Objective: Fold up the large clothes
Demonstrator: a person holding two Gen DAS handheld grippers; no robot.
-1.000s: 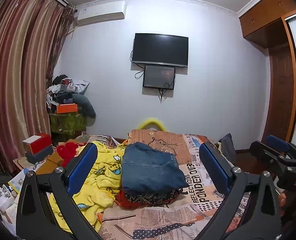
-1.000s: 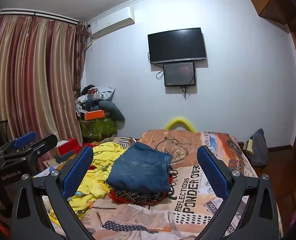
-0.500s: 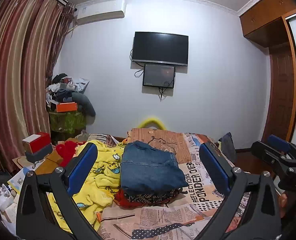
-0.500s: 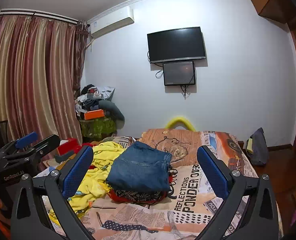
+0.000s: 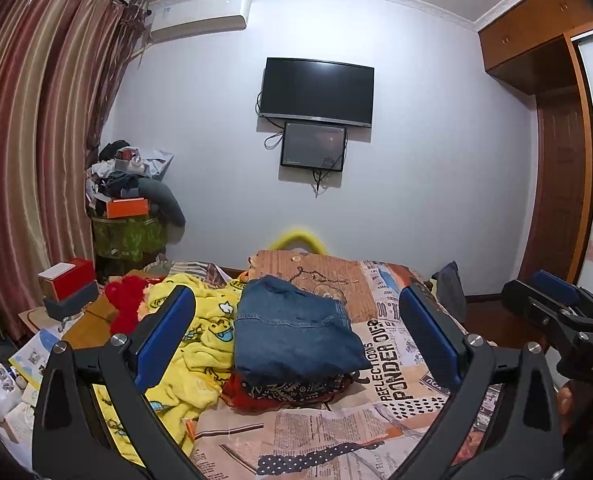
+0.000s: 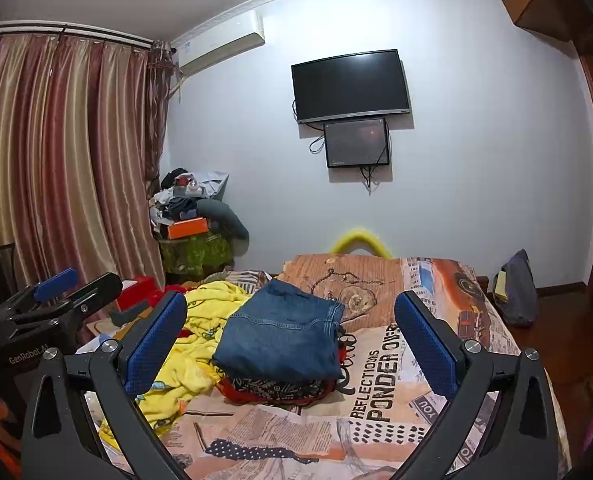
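Observation:
A folded blue denim garment [image 5: 296,332] lies on top of a folded red and black patterned garment [image 5: 288,392] in the middle of the bed; it also shows in the right wrist view [image 6: 280,336]. A crumpled yellow cartoon-print cloth [image 5: 192,344] lies to its left, also seen in the right wrist view [image 6: 200,344]. My left gripper [image 5: 296,332] is open and empty, held above the near part of the bed. My right gripper [image 6: 290,340] is open and empty beside it. Each gripper shows at the edge of the other's view.
The bed has a newspaper-print cover [image 5: 392,364]. A red cloth [image 5: 126,300] and stacked boxes [image 5: 66,286] sit at the left. A cluttered stand [image 5: 128,216] fills the far left corner by the curtains [image 5: 36,160]. A dark bag [image 6: 516,292] stands at the right.
Both grippers have risen and tilted slightly, so the clothes pile sits a little lower in view. The jaws stay open. The clothes have not moved.

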